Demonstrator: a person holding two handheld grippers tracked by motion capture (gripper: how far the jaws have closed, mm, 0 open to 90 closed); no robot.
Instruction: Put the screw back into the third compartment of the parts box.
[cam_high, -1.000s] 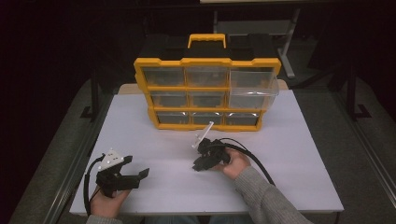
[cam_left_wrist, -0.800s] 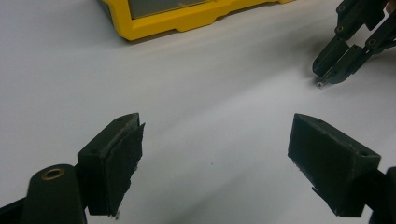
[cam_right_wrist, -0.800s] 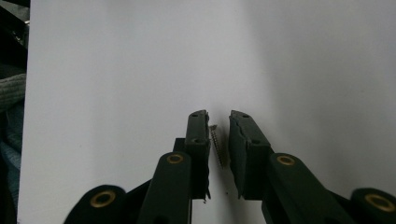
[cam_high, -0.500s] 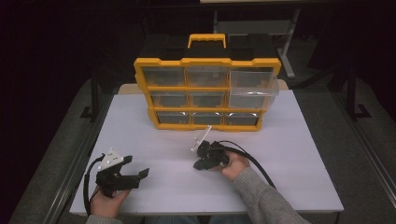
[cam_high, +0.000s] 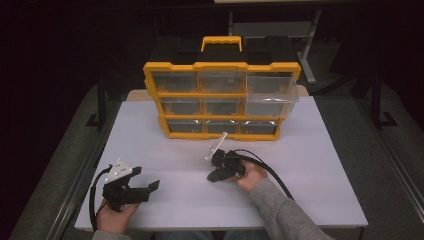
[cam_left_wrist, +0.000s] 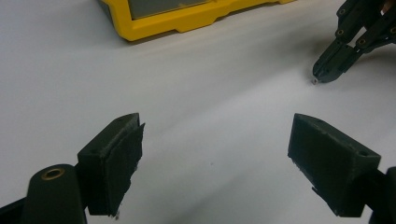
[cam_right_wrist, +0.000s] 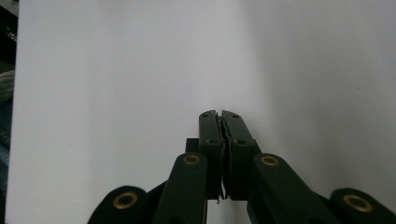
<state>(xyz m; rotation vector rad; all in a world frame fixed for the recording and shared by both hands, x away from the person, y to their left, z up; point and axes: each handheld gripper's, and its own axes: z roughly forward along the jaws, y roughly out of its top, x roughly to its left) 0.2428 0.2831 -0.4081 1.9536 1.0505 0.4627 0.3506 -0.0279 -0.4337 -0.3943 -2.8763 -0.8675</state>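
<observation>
the right gripper (cam_high: 212, 178) lies low over the middle of the desk (cam_high: 320, 165), a little toward the near edge, its tips pointed down at the white top; its jaws have just been closing and now stand pressed together, pad against pad in the right gripper view. whether anything is pinched is hard to make out: in the left gripper view a tiny pale speck (cam_left_wrist: 314, 81) sits right at the tips of that gripper (cam_left_wrist: 322, 77), touching or just under them, too small to name, and the high view is too coarse to show it. the left gripper (cam_high: 142, 180) rests near the near left corner, held by a hand (cam_high: 116, 216) cut off at the bottom edge of the high view, its jaws spread wide with only bare desk between them. the organizer (cam_high: 220, 100) stands at the far edge, yellow frame with clear drawers, its top right drawer (cam_high: 270, 95) pulled out toward the person; what lies in the drawers cannot be told through the glare. in the left gripper view only its lower yellow corner (cam_left_wrist: 187, 18) shows, cut off at the top. against the earlier high views both hands lie in the same spots and the organizer and its drawer are unchanged; the closing of the right jaws is the one difference.
</observation>
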